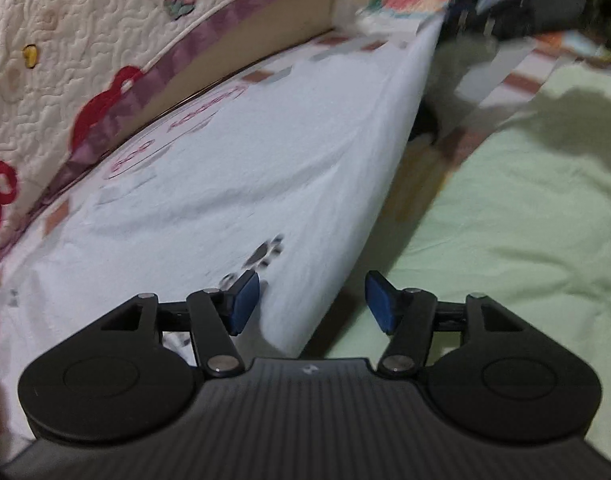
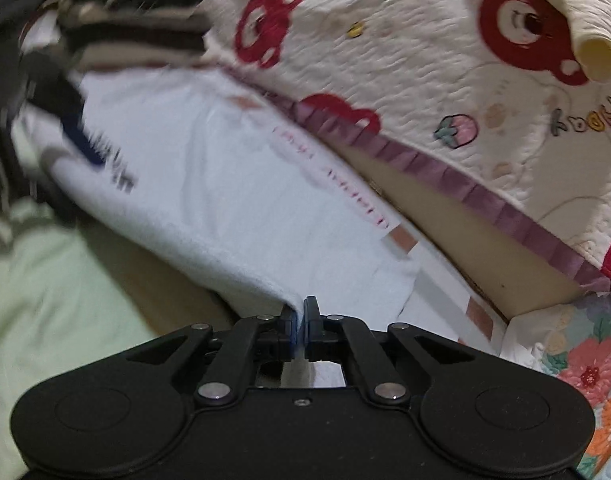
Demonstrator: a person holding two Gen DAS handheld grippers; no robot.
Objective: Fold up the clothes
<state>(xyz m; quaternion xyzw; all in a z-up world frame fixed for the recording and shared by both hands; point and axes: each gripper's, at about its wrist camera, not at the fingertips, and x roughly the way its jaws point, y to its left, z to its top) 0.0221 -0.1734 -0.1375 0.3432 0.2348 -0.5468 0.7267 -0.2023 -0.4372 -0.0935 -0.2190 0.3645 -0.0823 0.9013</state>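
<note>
The white printed T-shirt [image 1: 233, 184] hangs stretched above the pale green bedsheet [image 1: 525, 208], beside the bear-print quilt [image 2: 425, 60]. It looks light, thin and limp, so it is best taken at hem or corners; its long axis runs between the two tools, though blur hides which end is the collar. The right gripper [image 2: 300, 324] is pinched closed on one fabric edge, while the left gripper [image 1: 312, 304] stands wide apart, holding nothing, the near edge between its pads.
</note>
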